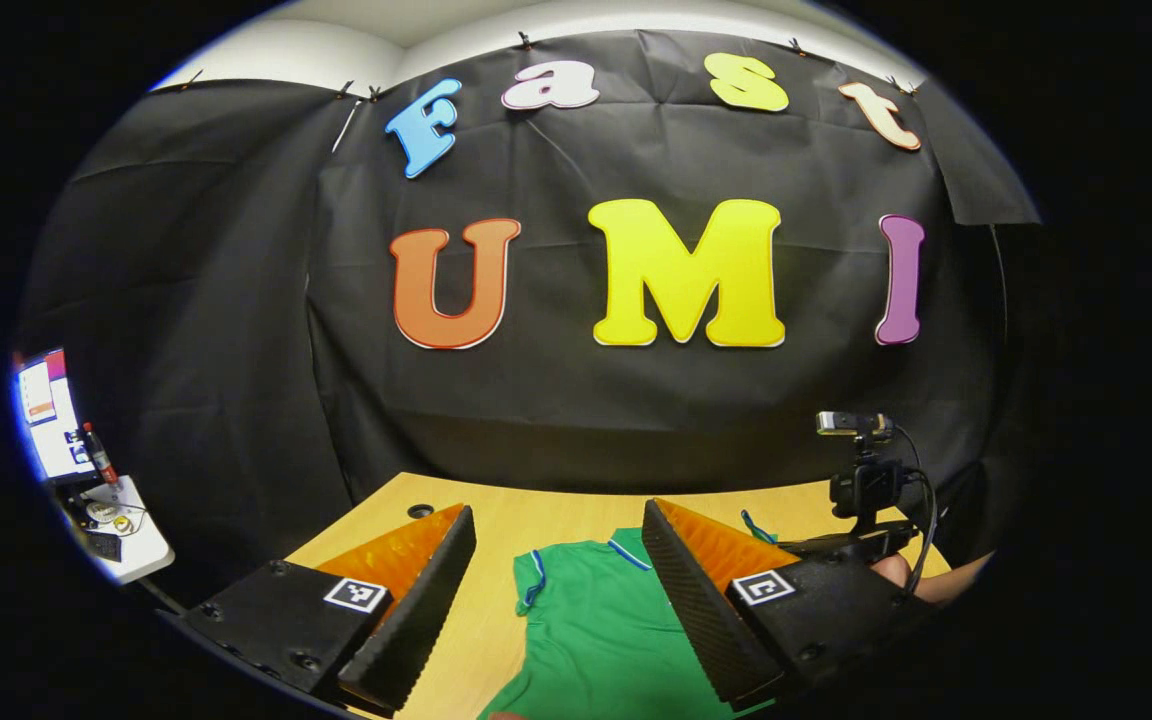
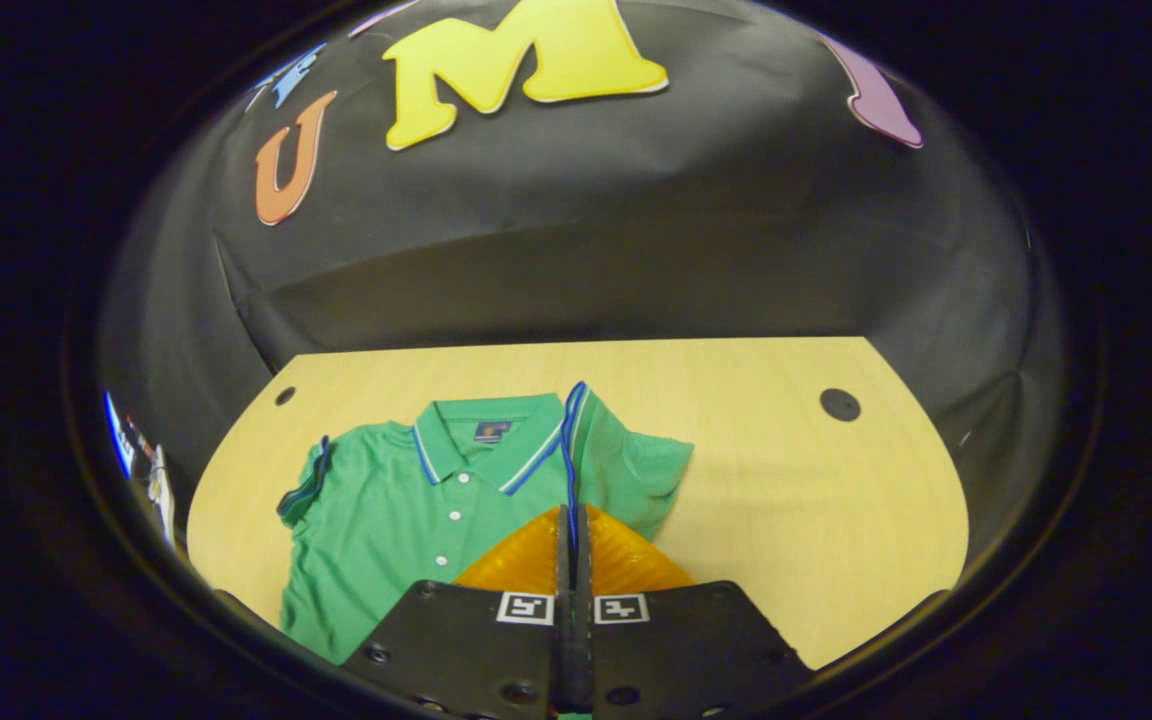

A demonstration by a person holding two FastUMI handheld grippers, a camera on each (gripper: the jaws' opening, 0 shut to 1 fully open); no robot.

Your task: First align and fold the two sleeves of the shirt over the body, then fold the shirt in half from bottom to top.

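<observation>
Two grippers work above the table (image 2: 816, 500), where the green shirt (image 2: 386, 500) lies: the left gripper (image 1: 556, 560) gapes wide, the right gripper (image 2: 572, 520) pinches a blue-trimmed sleeve (image 2: 576, 430).

green shirt (image 2: 386, 500), blue-white trim, seemingly tan table (image 2: 786, 480)

Shirt (image 2: 406, 500) flat on table (image 2: 816, 500), toward its left

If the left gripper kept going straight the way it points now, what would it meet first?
Most likely the green shirt, which lies on the table between the left gripper's open jaws. Depth is unclear; if it passes above the cloth, the booth wall is next.
</observation>
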